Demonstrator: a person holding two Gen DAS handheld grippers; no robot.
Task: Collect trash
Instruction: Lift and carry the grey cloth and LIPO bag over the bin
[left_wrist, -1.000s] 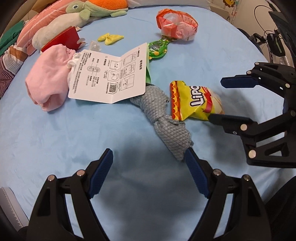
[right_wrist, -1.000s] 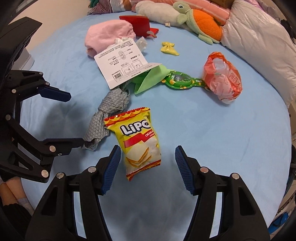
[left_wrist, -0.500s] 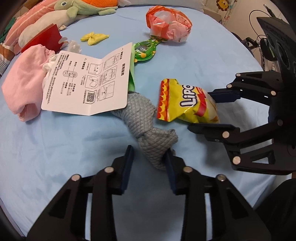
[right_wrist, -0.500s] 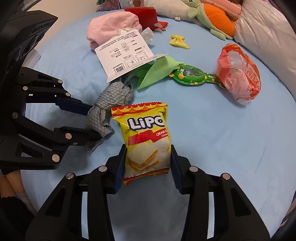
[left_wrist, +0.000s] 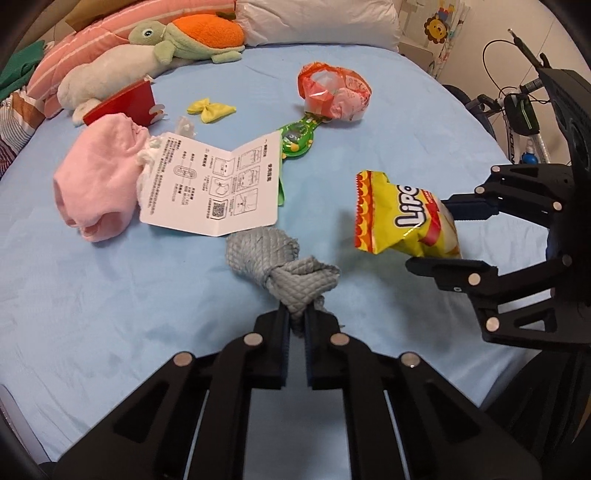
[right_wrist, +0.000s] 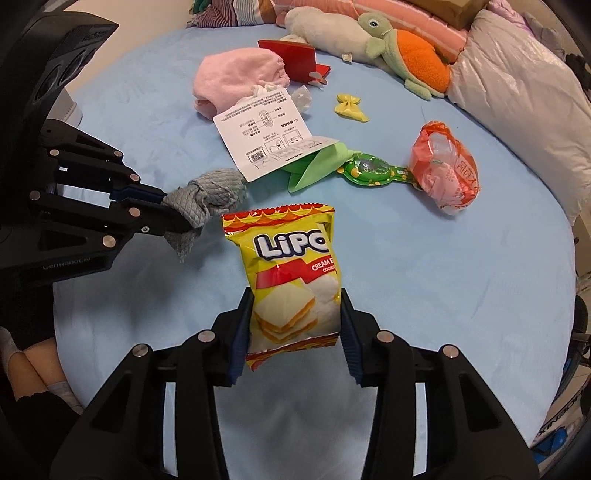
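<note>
My left gripper (left_wrist: 297, 317) is shut on the near end of a knotted grey cloth (left_wrist: 284, 266); it also shows in the right wrist view (right_wrist: 207, 195). My right gripper (right_wrist: 295, 314) is shut on a yellow Lipo cookie bag (right_wrist: 291, 273) and holds it lifted above the blue bed sheet (right_wrist: 443, 277). The bag shows at the right of the left wrist view (left_wrist: 402, 218). An orange-and-white plastic wrapper (left_wrist: 334, 90) lies farther back, with a white instruction leaflet (left_wrist: 214, 192) over a green paper (right_wrist: 317, 166).
A pink cloth (left_wrist: 96, 181), red card (left_wrist: 125, 103), yellow bow (left_wrist: 210, 109), green toy glasses (left_wrist: 297, 138) and a small clear wrapper (left_wrist: 184, 127) lie on the bed. A plush turtle (left_wrist: 192, 40) and pillows line the far edge. A bicycle (left_wrist: 524, 110) stands at the right.
Both grippers closed: the left on the grey cloth's end, the right on the Lipo bag. The bag has risen off the sheet, and the cloth's end has been pulled up.
</note>
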